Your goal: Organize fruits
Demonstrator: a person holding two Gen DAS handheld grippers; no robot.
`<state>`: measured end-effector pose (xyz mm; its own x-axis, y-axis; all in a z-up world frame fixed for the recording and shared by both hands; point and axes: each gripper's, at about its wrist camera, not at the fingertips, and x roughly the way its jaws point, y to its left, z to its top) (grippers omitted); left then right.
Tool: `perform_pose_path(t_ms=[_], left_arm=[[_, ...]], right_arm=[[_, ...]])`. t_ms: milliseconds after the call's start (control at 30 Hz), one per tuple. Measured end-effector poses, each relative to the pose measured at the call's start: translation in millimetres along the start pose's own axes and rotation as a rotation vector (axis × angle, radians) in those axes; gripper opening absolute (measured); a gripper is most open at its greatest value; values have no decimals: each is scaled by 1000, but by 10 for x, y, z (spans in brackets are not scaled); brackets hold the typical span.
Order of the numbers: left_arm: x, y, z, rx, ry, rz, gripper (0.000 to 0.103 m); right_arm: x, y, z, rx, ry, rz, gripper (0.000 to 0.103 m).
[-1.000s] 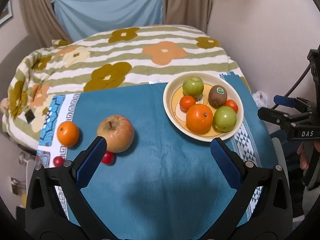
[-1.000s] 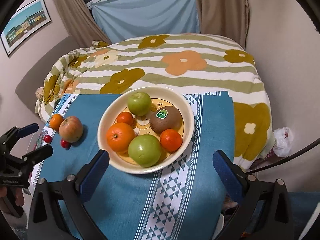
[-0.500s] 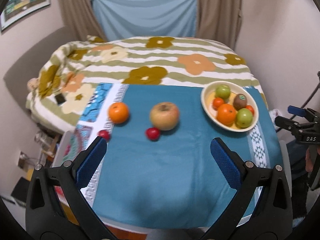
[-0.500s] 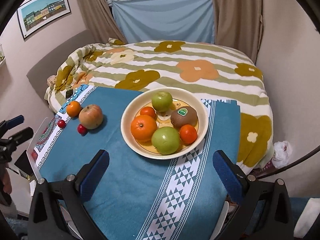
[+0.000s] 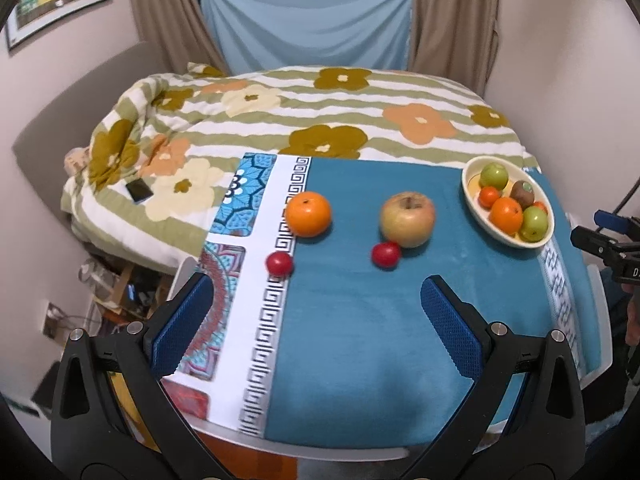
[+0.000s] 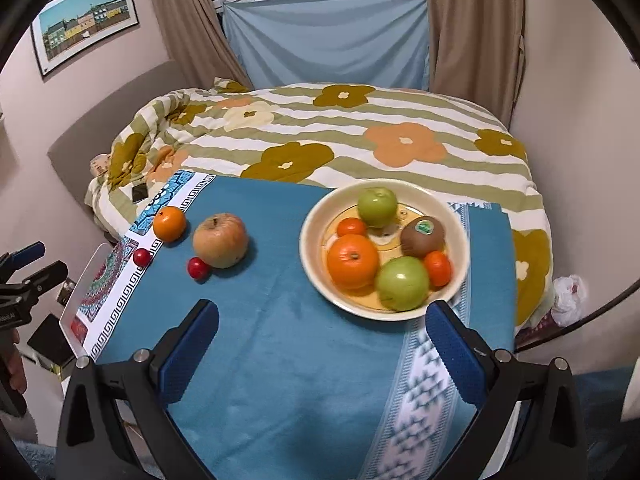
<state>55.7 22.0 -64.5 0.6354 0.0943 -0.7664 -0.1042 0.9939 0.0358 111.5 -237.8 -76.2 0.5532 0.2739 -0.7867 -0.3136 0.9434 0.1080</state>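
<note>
The bowl [image 6: 456,236] on the blue cloth [image 6: 280,352] holds six fruits. Left of it lie an apple [image 5: 407,219], an orange [image 5: 308,213] and two small red fruits [image 5: 385,254]. The left gripper [image 5: 316,320] and right gripper [image 6: 322,338] hover apart, holding nothing.

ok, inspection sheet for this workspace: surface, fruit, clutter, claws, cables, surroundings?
Surface: teal tablecloth, patterned borders.
Job's things: bowl holds two green apples, two oranges, kiwi, small orange fruit; loose on cloth: orange, apple, two small red fruits.
Clutter: nothing seen on the table.
Claws: left claw and right claw open, empty.
Cables: black cable at right edge.
Surroundings: floral bedding, phone on it, curtains, framed picture.
</note>
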Motion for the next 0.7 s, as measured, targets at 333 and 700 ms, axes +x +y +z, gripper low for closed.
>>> perform_pose_path(t_ms=[333,700], left_arm=[[531,599,117,94,45,-103,103],[1363,756,62,227,134,-231,93]], right_arm=[[427,690,51,152,71,-23,103],[1084,1176,48,263,127,-63,103]])
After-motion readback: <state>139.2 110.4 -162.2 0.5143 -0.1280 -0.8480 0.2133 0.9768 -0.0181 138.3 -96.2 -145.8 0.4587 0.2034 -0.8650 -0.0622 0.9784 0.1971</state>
